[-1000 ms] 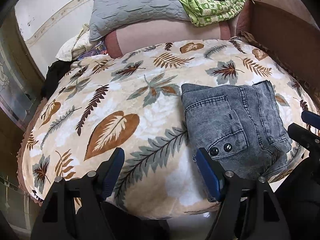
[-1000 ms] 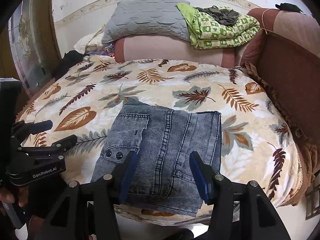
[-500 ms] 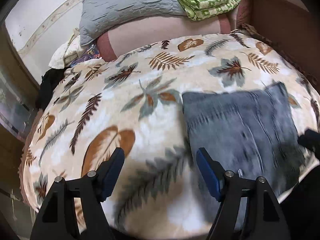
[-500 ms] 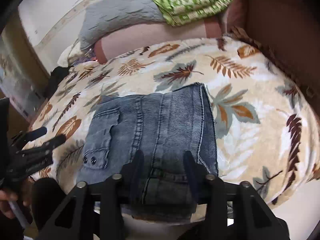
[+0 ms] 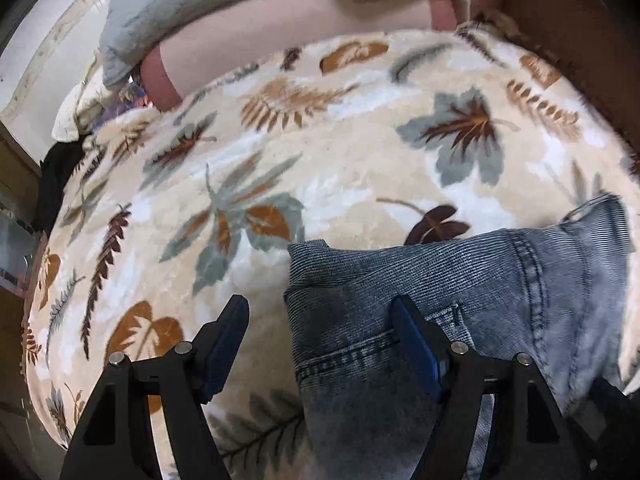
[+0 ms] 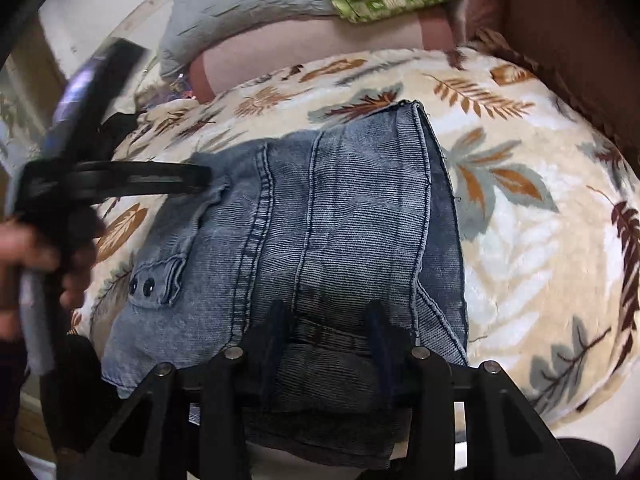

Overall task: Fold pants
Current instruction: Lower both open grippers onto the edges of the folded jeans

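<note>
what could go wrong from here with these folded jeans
1. The jeans overhang the near edge of the bed; a pull toward the person could drag the stack off.
2. The right tool straddles only the waistband end, so lifting there may let the lower layers sag and unfold.
3. The left tool is open over the jeans' left edge, with one finger above the denim; closing there might catch only the top layer.
</note>
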